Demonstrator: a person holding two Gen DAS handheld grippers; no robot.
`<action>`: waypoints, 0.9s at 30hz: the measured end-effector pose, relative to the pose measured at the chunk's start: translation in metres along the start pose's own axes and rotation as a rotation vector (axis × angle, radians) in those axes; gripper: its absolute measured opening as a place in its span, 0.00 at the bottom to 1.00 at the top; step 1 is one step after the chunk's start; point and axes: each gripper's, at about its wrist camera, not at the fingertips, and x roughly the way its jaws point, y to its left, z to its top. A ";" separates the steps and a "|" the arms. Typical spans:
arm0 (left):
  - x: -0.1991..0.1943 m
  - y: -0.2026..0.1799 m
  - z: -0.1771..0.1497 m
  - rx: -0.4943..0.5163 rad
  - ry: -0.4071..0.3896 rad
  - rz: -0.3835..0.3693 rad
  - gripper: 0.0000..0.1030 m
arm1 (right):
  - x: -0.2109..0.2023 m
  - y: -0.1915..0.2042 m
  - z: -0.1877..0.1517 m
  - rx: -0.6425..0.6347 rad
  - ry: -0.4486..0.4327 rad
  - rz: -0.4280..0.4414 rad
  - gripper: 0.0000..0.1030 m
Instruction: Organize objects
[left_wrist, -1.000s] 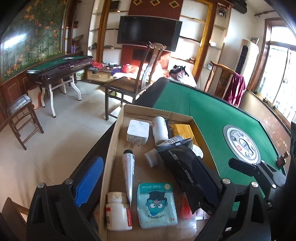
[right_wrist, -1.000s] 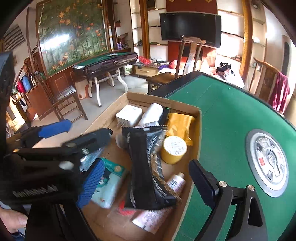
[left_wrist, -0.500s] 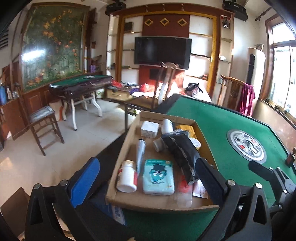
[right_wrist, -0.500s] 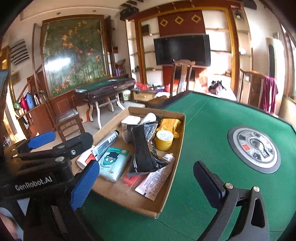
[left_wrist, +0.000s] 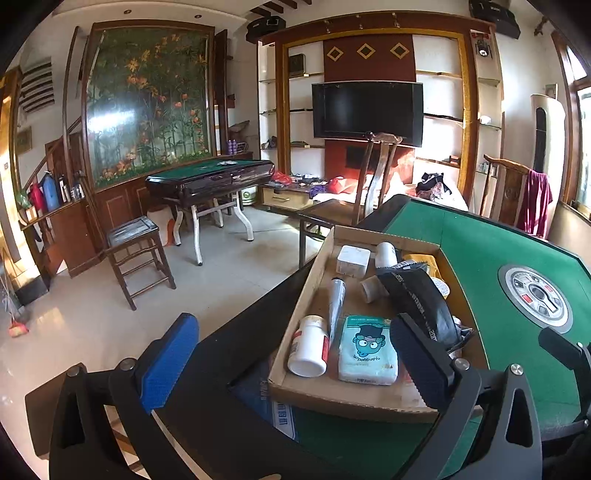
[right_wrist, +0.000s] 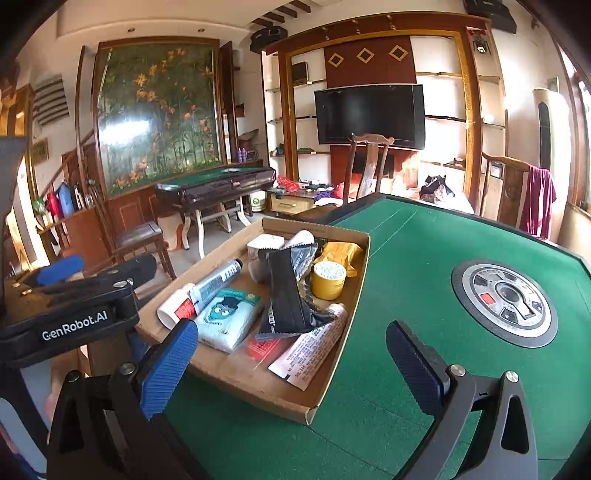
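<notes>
Lying cluttered with tubes and packets, the shallow cardboard tray (right_wrist: 328, 384) faces both grippers' empty, wide-spread jaws.

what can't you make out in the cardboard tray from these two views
- Red packet: right wrist view, mostly under the black pouch and white tube.
- Yellow tape roll: left wrist view, nearly hidden behind the pouch.
- Tube print: too small to read.
- Tray near corner: left wrist view, behind the left gripper's fingers.

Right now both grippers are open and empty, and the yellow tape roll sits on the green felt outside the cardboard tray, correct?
Not quite. The yellow tape roll sits inside the cardboard tray, not on the green felt, as the right wrist view shows. The rest holds.
</notes>
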 end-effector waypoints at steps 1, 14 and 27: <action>-0.002 0.001 -0.002 -0.002 -0.005 -0.006 1.00 | -0.001 0.000 -0.001 0.003 -0.006 0.003 1.00; -0.013 0.003 -0.005 0.043 -0.049 -0.002 1.00 | -0.005 0.001 0.000 -0.011 -0.047 0.004 1.00; -0.012 0.006 -0.007 0.041 -0.025 -0.028 1.00 | -0.006 0.000 -0.001 -0.018 -0.049 -0.001 1.00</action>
